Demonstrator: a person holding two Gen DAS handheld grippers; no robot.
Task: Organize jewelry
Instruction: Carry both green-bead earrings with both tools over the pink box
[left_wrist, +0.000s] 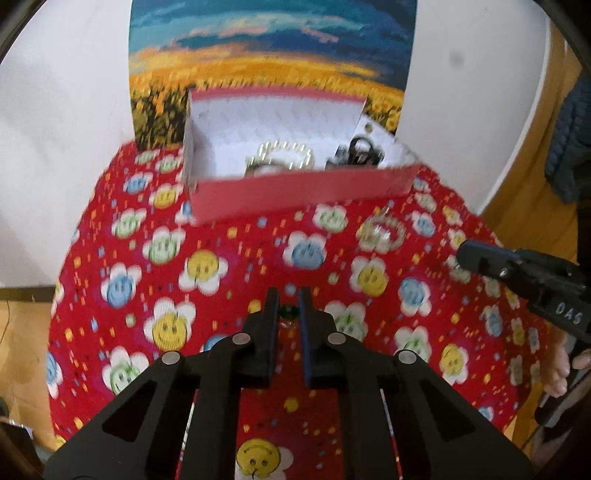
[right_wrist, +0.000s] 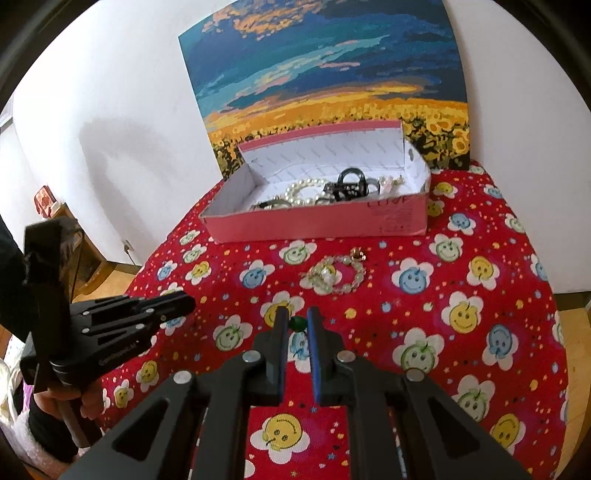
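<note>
In the left gripper (left_wrist: 288, 294), jaws drawn narrow and pinched on a green-stoned jewel (left_wrist: 288, 312). Long axis in line with the fingers: green stone toward the tips, a silvery part toward the wrist. Too blurred to tell ring from earring. Held just above the red smiley-flower tablecloth (left_wrist: 147, 280), well short of the box.

In the right gripper (right_wrist: 297, 314), likewise nearly closed, pinching a second green stone (right_wrist: 296, 324) close behind the fingertips. Only the stone showing; the rest and its axis not to be made out. Seen from the left wrist, tips together and aimed left across the cloth. Seen from the right wrist, left gripper fingers pressed together, pointing right, with a person's hand (right_wrist: 86, 400) on the handle below.

Ahead of both, a pink cardboard box (right_wrist: 314, 223), open, white inside, long axis across the view, standing on the cloth at the foot of a sunflower-field painting (right_wrist: 325, 74) against the white wall. Inside, toward the right half: a pearl bracelet (right_wrist: 304, 190) lying flat, and touching it on the right a black hair claw (right_wrist: 351, 181).

On the cloth between box and grippers, a clear-bead bracelet (right_wrist: 338, 275), flat, apart from the box. Just beside its far edge, a small gold-toned piece (right_wrist: 357, 254).
</note>
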